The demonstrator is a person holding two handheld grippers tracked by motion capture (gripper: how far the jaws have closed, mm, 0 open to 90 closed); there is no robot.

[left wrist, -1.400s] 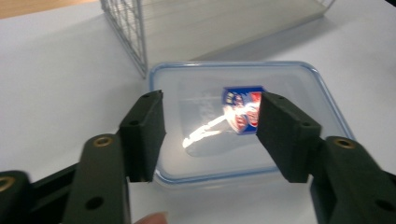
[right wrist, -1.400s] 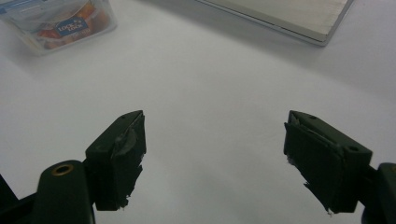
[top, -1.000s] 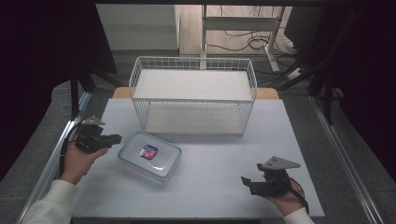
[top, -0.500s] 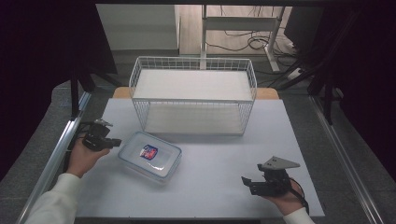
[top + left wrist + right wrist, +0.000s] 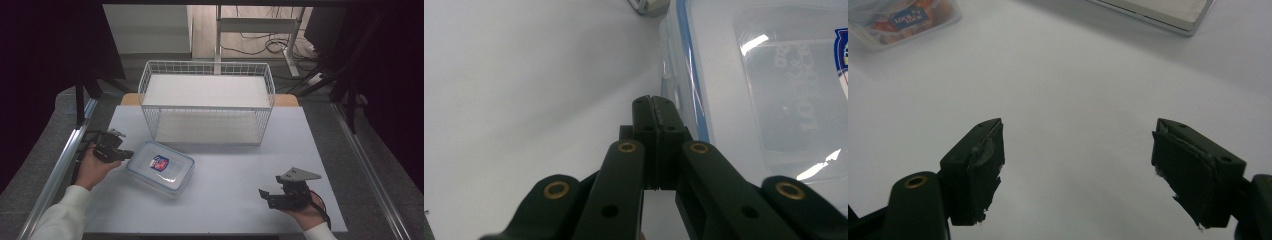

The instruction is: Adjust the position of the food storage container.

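Observation:
A clear plastic food container (image 5: 161, 167) with a blue-edged lid and a red-and-blue label lies flat on the white table, left of centre. My left gripper (image 5: 126, 154) is shut, its tips at the container's left edge. In the left gripper view the closed jaws press together with nothing between them, right beside the container's side flap (image 5: 674, 85). My right gripper (image 5: 264, 196) stands open near the table's front right, over bare table. In the right gripper view its fingertips (image 5: 979, 165) are wide apart and the container (image 5: 898, 20) sits far off at top left.
A white wire basket (image 5: 207, 100) stands at the back middle of the table (image 5: 240, 170), its corner (image 5: 1168, 15) visible in the right gripper view. Metal rails run along both table sides. A chair base and cables lie on the floor beyond.
My left gripper has slid back toward the container's left edge after drawing slightly away from it. The right gripper has stayed where it was.

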